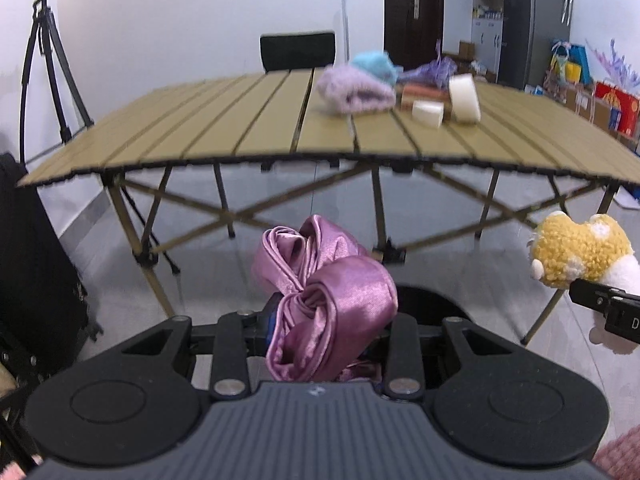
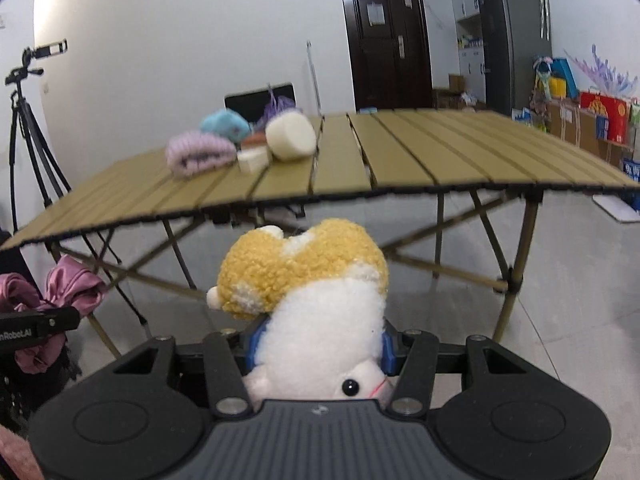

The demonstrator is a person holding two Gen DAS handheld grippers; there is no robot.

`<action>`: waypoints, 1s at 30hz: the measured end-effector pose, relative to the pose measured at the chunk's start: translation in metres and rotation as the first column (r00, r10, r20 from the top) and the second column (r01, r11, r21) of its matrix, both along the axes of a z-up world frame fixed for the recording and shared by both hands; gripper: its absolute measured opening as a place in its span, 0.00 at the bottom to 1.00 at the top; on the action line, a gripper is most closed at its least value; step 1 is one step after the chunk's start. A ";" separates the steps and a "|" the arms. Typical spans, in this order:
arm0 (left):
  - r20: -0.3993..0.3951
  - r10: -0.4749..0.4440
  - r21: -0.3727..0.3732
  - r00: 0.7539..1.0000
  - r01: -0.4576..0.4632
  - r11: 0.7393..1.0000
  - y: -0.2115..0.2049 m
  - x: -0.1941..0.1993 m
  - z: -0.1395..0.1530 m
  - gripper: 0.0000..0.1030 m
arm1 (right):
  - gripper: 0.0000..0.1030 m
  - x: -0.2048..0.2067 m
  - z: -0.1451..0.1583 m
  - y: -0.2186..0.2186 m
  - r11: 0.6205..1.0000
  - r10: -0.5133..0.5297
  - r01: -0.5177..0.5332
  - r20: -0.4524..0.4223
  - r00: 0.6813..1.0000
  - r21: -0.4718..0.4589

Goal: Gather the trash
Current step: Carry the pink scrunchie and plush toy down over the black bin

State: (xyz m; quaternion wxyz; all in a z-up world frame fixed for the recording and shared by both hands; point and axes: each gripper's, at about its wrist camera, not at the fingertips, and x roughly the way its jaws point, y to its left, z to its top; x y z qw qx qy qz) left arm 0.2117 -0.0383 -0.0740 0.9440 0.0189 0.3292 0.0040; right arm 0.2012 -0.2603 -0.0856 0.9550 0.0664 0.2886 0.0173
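Note:
My left gripper is shut on a crumpled pink satin cloth, which bulges up over the jaws; the same cloth shows at the left of the right wrist view. My right gripper is shut on a yellow and white plush toy, held upside down with its face toward the camera; that toy also shows at the right edge of the left wrist view. Both grippers hang in front of and below the edge of a tan slatted folding table.
On the table lie a lilac fluffy item, a light blue fluffy item, two white foam pieces and a purple bundle. A tripod stands at the left, boxes and bags at the right wall.

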 end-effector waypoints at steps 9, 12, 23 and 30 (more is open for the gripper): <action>-0.142 0.022 0.010 0.990 -0.021 1.000 0.008 0.007 -0.041 0.34 | 0.50 0.001 -0.043 -0.003 1.000 0.002 -0.004 -0.122 0.992 -0.020; -0.198 0.027 -0.003 0.980 -0.029 1.000 0.013 0.014 -0.054 0.34 | 0.50 0.004 -0.055 -0.005 1.000 -0.004 0.000 -0.157 0.988 -0.021; -0.338 0.034 -0.031 0.941 -0.047 0.998 0.021 0.043 -0.085 0.34 | 0.50 0.027 -0.091 -0.013 0.999 -0.038 0.032 -0.261 0.965 -0.027; -0.377 0.004 -0.047 0.926 -0.023 0.999 0.007 0.061 -0.094 0.34 | 0.50 0.037 -0.104 -0.026 0.997 -0.082 0.078 -0.294 0.952 -0.027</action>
